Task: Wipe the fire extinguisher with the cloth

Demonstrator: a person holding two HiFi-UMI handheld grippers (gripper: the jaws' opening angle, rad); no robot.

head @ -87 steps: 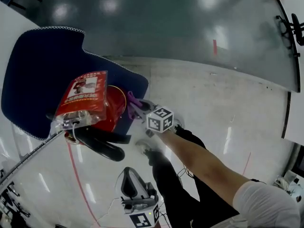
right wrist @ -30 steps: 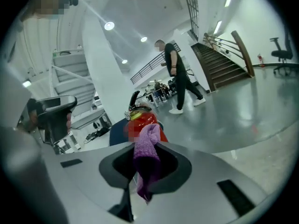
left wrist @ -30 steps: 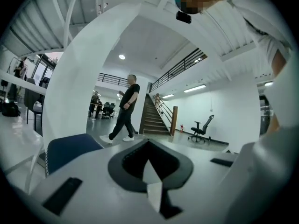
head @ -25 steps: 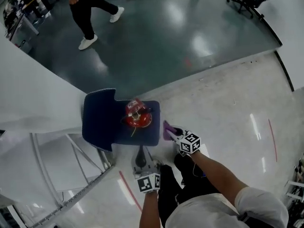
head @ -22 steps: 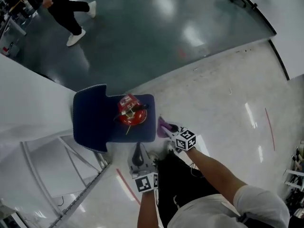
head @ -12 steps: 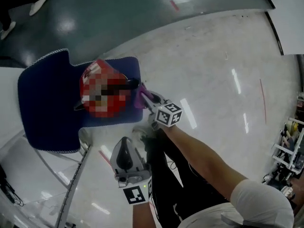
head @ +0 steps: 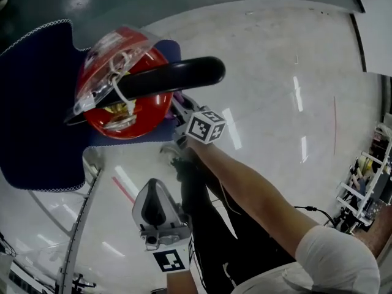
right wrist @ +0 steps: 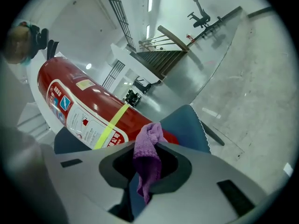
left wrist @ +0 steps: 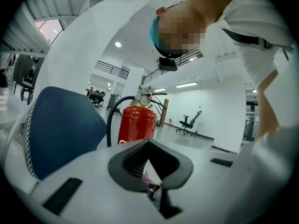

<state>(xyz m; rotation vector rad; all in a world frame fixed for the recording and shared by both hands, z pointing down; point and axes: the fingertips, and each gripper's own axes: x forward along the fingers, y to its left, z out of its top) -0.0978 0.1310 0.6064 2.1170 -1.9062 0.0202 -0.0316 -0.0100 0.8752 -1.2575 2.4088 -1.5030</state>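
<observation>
A red fire extinguisher (head: 125, 106) with a black handle (head: 168, 77) stands on a navy mat (head: 33, 127), seen from above in the head view. My right gripper (head: 179, 108) is shut on a purple cloth (right wrist: 148, 153) and sits close against the cylinder's lower side (right wrist: 84, 106), near its yellow band. In the head view the cloth is almost hidden behind the handle. My left gripper (head: 153, 192) hangs lower and nearer to me, apart from the extinguisher (left wrist: 137, 120), with its jaws together and nothing in them.
A metal rail (head: 76, 225) runs along the floor at the left, below the mat. My dark-trousered legs (head: 205, 225) stand between the grippers. An office chair (left wrist: 189, 122) stands far off, and shelving (head: 361, 182) is at the right edge.
The view has dropped much closer to the extinguisher, which now looms large. My right gripper has carried the cloth in to the cylinder's side. The walking person has left the view.
</observation>
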